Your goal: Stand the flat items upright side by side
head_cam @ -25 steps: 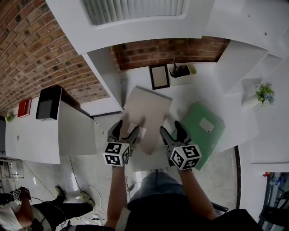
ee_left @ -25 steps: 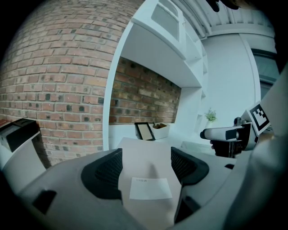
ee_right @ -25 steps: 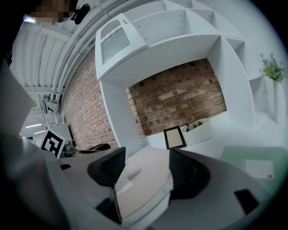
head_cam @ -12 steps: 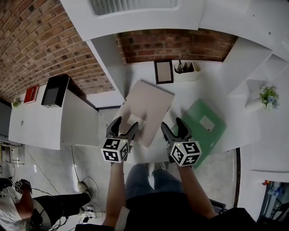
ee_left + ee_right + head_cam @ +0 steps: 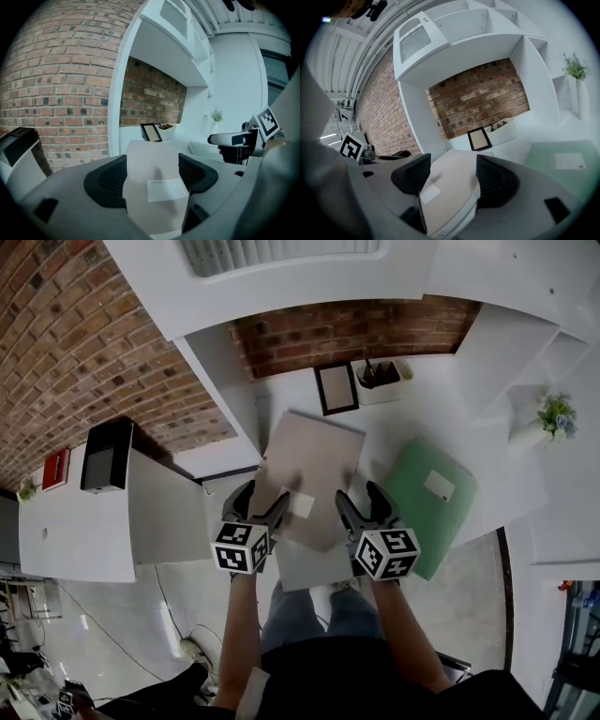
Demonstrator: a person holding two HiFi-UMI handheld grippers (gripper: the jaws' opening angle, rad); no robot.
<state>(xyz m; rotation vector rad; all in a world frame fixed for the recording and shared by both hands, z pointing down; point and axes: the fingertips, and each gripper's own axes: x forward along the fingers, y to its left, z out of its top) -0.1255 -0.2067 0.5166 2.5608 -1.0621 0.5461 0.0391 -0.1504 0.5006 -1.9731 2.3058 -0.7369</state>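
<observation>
Beige folder (image 5: 314, 465) lies flat — green folder (image 5: 419, 519) just beside it.

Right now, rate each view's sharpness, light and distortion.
Head view: even bright light, sharp, white shelving edges bowed by the wide lens. Left gripper view: heavy fisheye, black corners, the label on the beige folder soft, brick wall crisp. Right gripper view: same fisheye and dark corners, green folder hazy and pale.

Head cam: high up, steeply down onto desk (image 5: 412, 427). L/R gripper cams: low, close, facing fwd along own jaws to brick wall (image 5: 150, 101). All 3 share beige folder (image 5: 314, 470), picture frame (image 5: 335, 388).
</observation>
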